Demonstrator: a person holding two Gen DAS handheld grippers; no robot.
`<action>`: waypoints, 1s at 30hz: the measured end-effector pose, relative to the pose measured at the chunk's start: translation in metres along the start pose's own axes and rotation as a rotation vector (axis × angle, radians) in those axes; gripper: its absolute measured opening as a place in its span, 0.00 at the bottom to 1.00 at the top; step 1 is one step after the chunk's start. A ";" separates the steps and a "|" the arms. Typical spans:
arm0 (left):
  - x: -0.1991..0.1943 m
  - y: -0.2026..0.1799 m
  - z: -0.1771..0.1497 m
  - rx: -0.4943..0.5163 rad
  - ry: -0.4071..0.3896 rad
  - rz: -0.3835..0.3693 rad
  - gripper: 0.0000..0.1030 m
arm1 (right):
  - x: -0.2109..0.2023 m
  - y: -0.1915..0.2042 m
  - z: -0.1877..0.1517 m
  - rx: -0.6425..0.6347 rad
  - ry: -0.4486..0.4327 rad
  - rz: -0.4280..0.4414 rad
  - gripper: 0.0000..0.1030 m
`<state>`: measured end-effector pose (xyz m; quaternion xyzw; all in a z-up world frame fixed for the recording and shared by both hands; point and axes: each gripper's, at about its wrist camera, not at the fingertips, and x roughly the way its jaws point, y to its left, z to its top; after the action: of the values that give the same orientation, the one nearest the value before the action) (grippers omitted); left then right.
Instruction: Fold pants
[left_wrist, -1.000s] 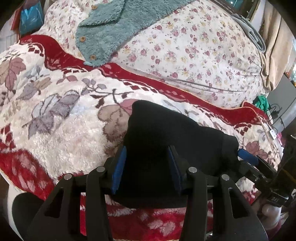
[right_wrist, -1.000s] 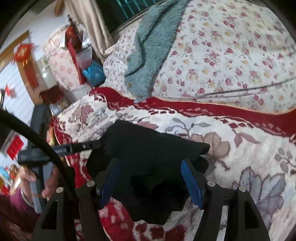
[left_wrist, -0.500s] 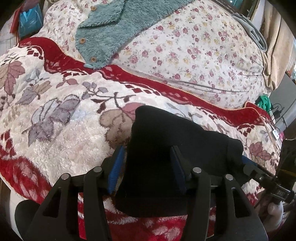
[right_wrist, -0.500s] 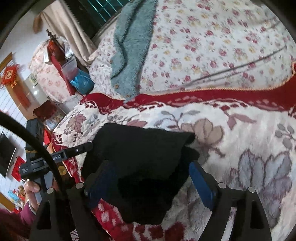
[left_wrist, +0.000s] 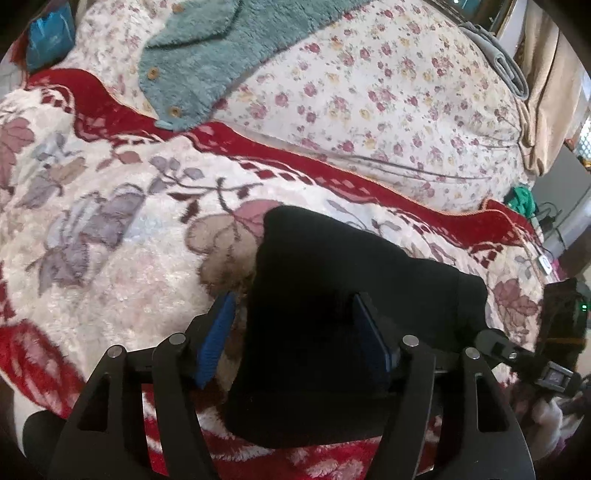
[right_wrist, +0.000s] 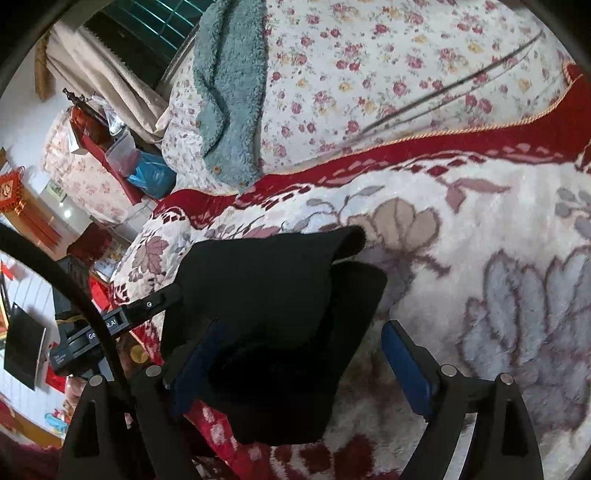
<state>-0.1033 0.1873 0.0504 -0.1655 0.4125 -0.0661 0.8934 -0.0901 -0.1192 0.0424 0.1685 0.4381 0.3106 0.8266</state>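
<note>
The black pants (left_wrist: 325, 295) lie folded into a small bundle on the plush red and white floral blanket (left_wrist: 110, 258). My left gripper (left_wrist: 295, 332) is open, its blue pads either side of the bundle's near left part. In the right wrist view the pants (right_wrist: 266, 295) lie with a top flap folded over; my right gripper (right_wrist: 306, 358) is open and straddles the bundle's near end. The right gripper also shows at the far right of the left wrist view (left_wrist: 517, 354), and the left gripper shows at the left of the right wrist view (right_wrist: 110, 325).
A teal fleece garment (left_wrist: 207, 62) lies on a flowered quilt (left_wrist: 369, 92) behind the blanket. A grey cable (right_wrist: 443, 99) runs across the quilt. Curtains, a blue bag (right_wrist: 151, 173) and room clutter lie beyond the bed's edge.
Both grippers have opened wider and drawn back a little from the pants. The bundle stays on the blanket, its top flap settled.
</note>
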 end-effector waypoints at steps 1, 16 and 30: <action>0.003 0.000 0.000 0.002 0.013 -0.013 0.66 | 0.004 -0.001 -0.001 0.005 0.012 0.000 0.86; 0.041 0.023 -0.001 -0.082 0.098 -0.113 0.84 | 0.032 -0.011 -0.005 0.077 0.057 0.104 0.95; 0.025 0.003 -0.003 0.037 0.048 -0.174 0.32 | 0.021 0.026 -0.002 -0.186 0.040 -0.021 0.49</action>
<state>-0.0889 0.1833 0.0295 -0.1824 0.4166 -0.1548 0.8770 -0.0921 -0.0865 0.0429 0.0802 0.4257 0.3444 0.8329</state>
